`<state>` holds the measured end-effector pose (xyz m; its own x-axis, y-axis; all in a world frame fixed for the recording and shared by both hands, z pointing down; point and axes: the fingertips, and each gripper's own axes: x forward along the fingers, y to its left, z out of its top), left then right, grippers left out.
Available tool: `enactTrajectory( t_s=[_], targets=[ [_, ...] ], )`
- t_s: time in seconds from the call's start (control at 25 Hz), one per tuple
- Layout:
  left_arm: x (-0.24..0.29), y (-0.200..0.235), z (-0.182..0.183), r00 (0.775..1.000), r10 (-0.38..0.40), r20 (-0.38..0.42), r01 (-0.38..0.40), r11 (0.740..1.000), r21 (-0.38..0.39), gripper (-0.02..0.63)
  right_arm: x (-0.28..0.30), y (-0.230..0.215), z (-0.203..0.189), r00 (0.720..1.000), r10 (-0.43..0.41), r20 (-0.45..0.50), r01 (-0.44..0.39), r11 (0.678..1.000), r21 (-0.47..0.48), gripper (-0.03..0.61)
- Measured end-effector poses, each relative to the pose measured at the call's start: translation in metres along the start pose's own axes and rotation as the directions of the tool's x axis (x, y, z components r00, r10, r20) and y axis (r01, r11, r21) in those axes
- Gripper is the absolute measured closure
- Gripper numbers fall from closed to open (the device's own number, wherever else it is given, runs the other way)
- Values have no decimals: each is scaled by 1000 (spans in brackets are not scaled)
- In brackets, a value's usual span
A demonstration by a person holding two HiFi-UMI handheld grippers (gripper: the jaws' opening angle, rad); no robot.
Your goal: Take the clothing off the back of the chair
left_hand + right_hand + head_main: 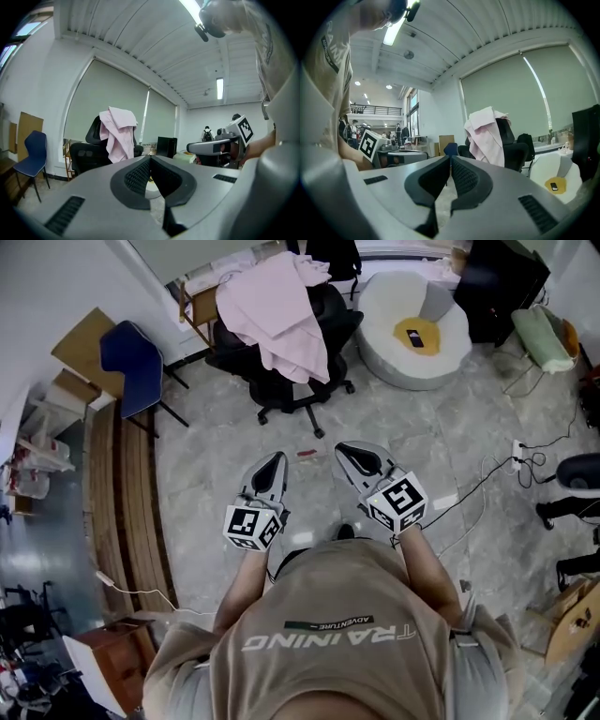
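Left gripper [274, 463] has its jaws pressed together with nothing between the pads, and the right gripper [347, 450] beside it is just as tight and just as empty. Both are held out level in front of the person, side by side over bare floor [431, 456].

The pink clothing [281, 310] is draped over the back of the black office chair [286, 395], well apart from both grippers, dead ahead at 12 o'clock from where the person stands. Its long fall runs top to bottom down the chair back, bunched at the crest and hanging loose below.

Here's what matters: the two grippers toe in slightly, so along the left gripper's own line the clothing [119, 133] sits off at about 11 o'clock, while along the right gripper's line it [485, 136] shows at about 1 o'clock. The garment lies between the two of them. Seen from above, the left one looks a touch more squarely lined up with it, though neither is clearly nearer.

My read is that nothing is started yet; the jaws must open before either can pinch that top fold
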<state>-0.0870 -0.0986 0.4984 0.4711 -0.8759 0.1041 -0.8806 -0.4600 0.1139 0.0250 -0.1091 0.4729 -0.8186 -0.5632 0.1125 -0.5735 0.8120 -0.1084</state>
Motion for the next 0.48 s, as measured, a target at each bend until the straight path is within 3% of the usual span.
enactTrajectory(
  t_s=[0.28,0.48],
  targets=[
    [32,15,9,999,44,25,-44,999,-3,604,25,-31,-1,997,67,-34,-68,998,-18,543],
    [42,34,9,999,44,14,-43,999,-8,604,45,-42,0,997,61,-39,-62,998,-10,543]
  ],
)
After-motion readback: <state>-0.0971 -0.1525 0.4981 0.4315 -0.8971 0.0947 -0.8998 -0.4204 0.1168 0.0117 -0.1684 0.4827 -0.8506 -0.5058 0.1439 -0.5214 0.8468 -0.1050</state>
